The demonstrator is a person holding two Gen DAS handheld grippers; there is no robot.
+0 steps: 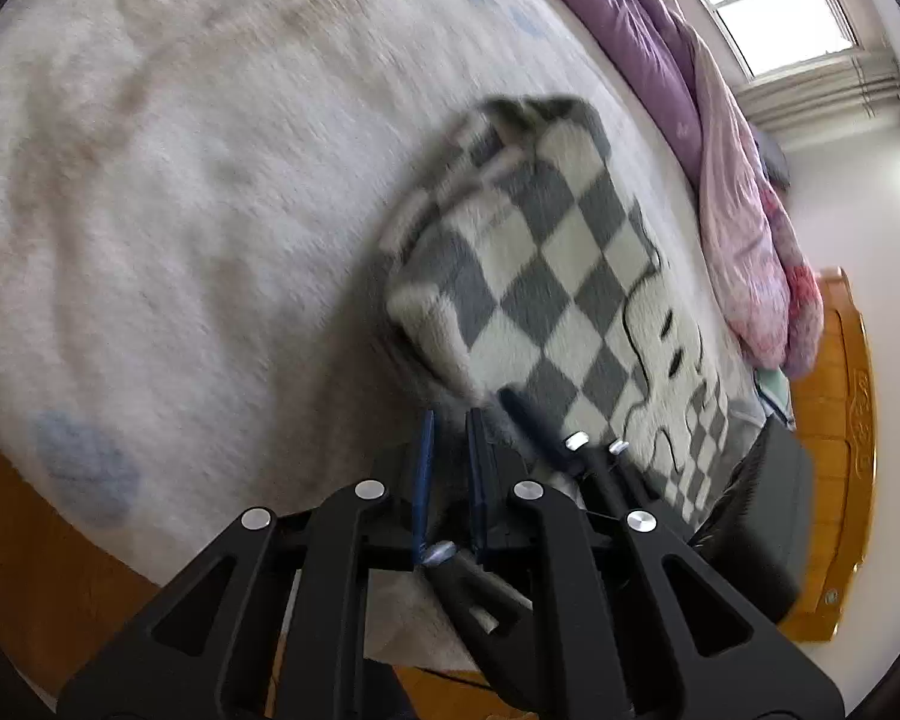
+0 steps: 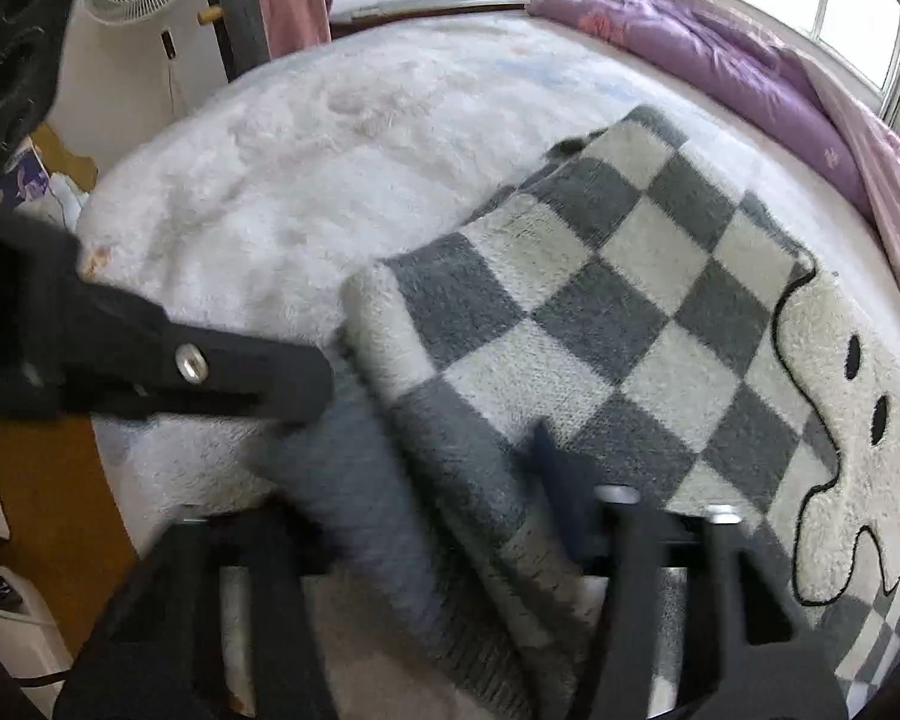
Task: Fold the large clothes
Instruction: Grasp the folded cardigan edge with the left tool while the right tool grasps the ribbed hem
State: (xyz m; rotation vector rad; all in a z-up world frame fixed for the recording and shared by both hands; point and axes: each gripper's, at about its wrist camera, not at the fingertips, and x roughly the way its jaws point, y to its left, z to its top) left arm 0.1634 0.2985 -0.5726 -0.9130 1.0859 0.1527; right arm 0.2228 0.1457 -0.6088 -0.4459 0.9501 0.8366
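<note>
Lying folded on the white fleece bed (image 2: 258, 192): checkered garment (image 2: 600, 312). Closing together at garment's near corner: left gripper (image 1: 450, 420) fingers. Clamping garment's near edge: right gripper (image 2: 450, 468) fingers. Bunching along far side: purple quilt (image 2: 750, 78).

Both wrist cams sit low and close over the bed (image 1: 150, 210), facing the window (image 2: 840, 12). They share the checkered sweater (image 1: 540, 252) and purple quilt (image 2: 750, 78).
</note>
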